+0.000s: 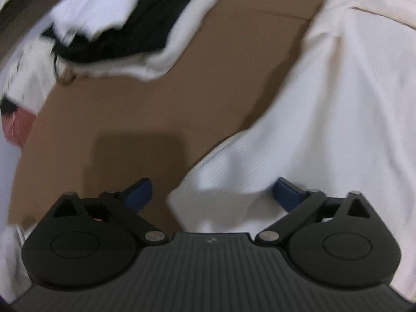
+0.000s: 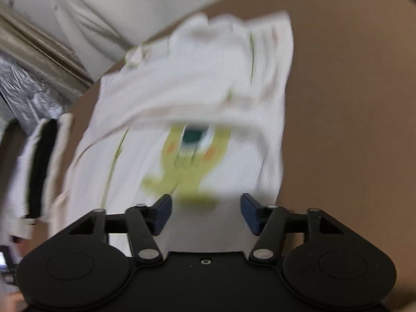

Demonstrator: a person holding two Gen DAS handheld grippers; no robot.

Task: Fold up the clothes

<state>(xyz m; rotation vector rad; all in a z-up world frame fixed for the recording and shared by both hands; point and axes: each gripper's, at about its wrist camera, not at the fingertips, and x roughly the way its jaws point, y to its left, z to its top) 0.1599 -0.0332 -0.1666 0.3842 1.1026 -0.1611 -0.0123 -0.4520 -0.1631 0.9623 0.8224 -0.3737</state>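
Note:
A white ribbed garment with a green cartoon print lies partly folded on brown cardboard. My right gripper hangs over its near edge, open, blue pads clear of the cloth. In the left wrist view the same white cloth fills the right side, its corner reaching down between the pads. My left gripper stands wide open above that corner, and the pads do not press on it. Both views are blurred.
A pile of white and black clothes lies at the far left on the cardboard. Something pink shows at the left edge. A white cushion and silver foil lie beyond the cardboard's edge.

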